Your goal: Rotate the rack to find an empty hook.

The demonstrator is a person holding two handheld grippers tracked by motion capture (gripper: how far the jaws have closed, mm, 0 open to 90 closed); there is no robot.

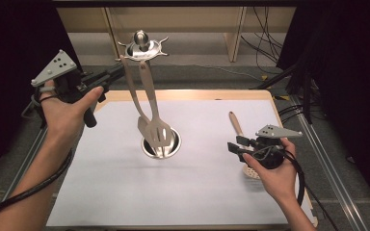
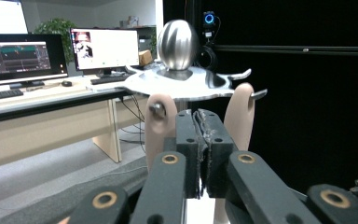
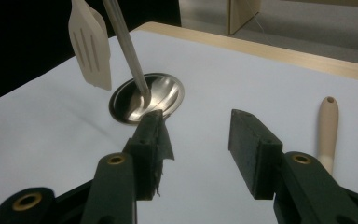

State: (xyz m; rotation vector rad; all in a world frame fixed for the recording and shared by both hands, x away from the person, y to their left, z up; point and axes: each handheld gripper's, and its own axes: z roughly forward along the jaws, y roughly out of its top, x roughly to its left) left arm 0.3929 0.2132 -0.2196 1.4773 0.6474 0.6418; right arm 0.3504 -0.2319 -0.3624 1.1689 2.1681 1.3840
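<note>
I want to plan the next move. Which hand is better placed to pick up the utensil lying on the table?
Right. The right gripper is open beside the lying utensil; the left gripper is shut, up at the rack top.

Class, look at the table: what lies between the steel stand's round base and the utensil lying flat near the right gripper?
Nothing: between base and utensil, the white table surface is bare, per the high view.

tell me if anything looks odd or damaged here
Two things stand out. One beige utensil lies flat on the white table beside the right gripper, while two others hang from the utensil rack. The padding on a finger of that gripper looks frayed and torn at its edge.
</note>
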